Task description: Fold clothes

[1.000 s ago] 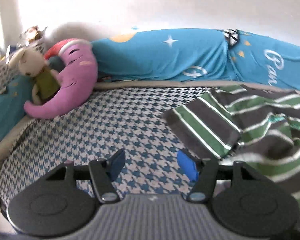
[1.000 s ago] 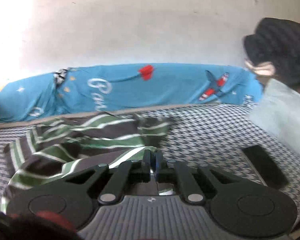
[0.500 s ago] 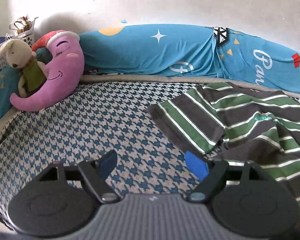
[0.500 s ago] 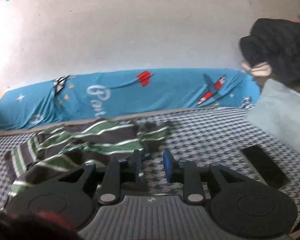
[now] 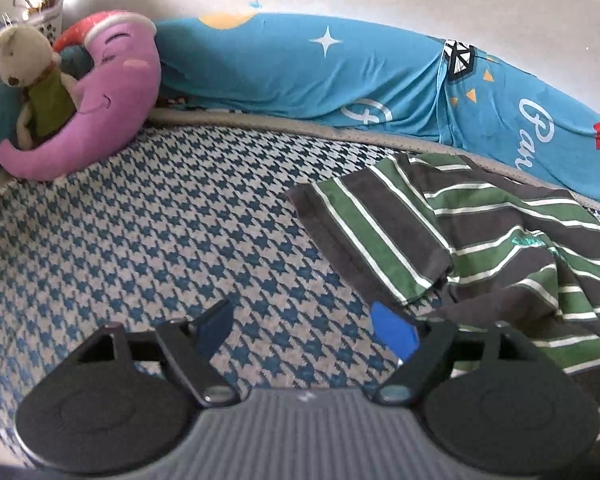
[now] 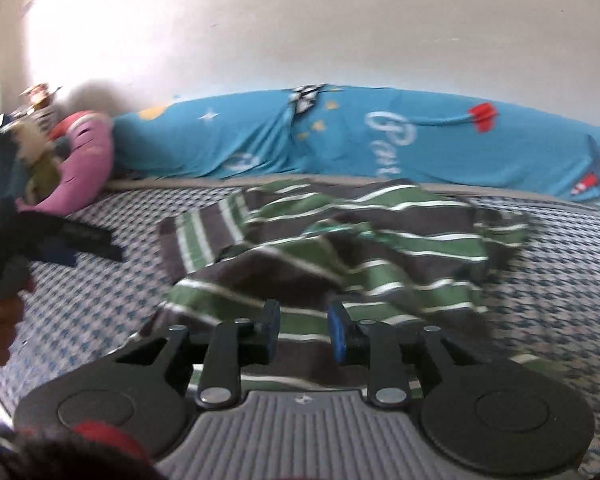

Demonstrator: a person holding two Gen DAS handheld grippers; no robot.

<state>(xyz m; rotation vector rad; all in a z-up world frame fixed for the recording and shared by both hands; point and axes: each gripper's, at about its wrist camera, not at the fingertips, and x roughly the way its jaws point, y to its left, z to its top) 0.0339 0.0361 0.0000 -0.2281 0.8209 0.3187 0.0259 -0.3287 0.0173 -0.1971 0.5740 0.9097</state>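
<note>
While both claws hang spread and empty, a striped shirt (image 6: 340, 248) lies rumpled on the houndstooth bed (image 5: 140, 240); soft, light and limp, it likely handles best pinched at a hem corner, between the left claw (image 5: 312, 326) and the right claw (image 6: 303, 330).

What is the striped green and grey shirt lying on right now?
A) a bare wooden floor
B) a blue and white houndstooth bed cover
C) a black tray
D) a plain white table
B: the striped shirt lies crumpled on the houndstooth bed cover, with both grippers open.
</note>
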